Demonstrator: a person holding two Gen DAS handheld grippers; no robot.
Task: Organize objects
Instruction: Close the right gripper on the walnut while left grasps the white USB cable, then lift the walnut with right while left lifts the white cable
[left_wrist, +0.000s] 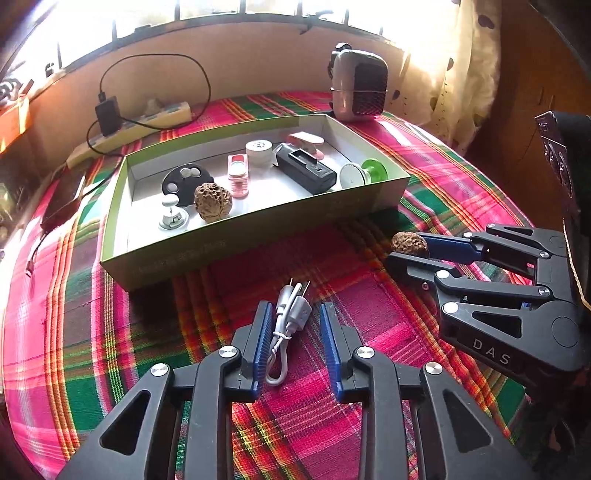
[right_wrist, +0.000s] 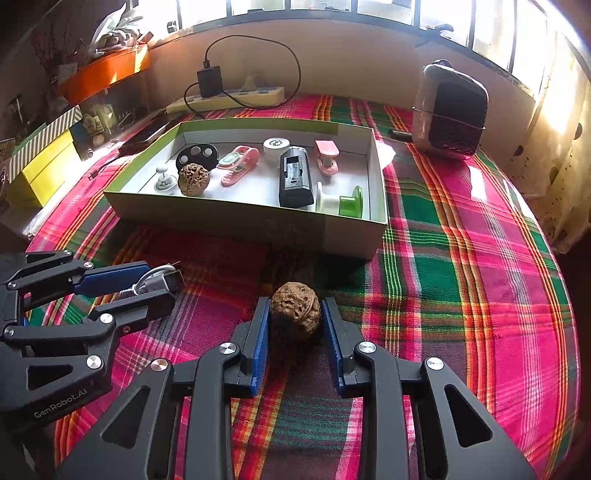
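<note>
Walnut (right_wrist: 294, 312) clamped in right gripper (right_wrist: 295, 325) jaws; left gripper (left_wrist: 295, 332) jaws straddle lengthwise white cable (left_wrist: 290, 314), not pinching, box (left_wrist: 258, 236) ahead.

Coiled white cable (left_wrist: 286, 325) lies on the cloth, plugs toward the open green box (left_wrist: 258, 236). Brown wrinkled walnut (right_wrist: 295, 310) sits near the box's front wall.

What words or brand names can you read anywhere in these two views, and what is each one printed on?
"DAS": on the body of the right gripper, seen from the left wrist; the word may run on out of sight.
"GenRobot.AI": on the body of the left gripper, seen from the right wrist.
Faint print on the front wall of the box: too blurred to read.
Nothing else is legible.
</note>
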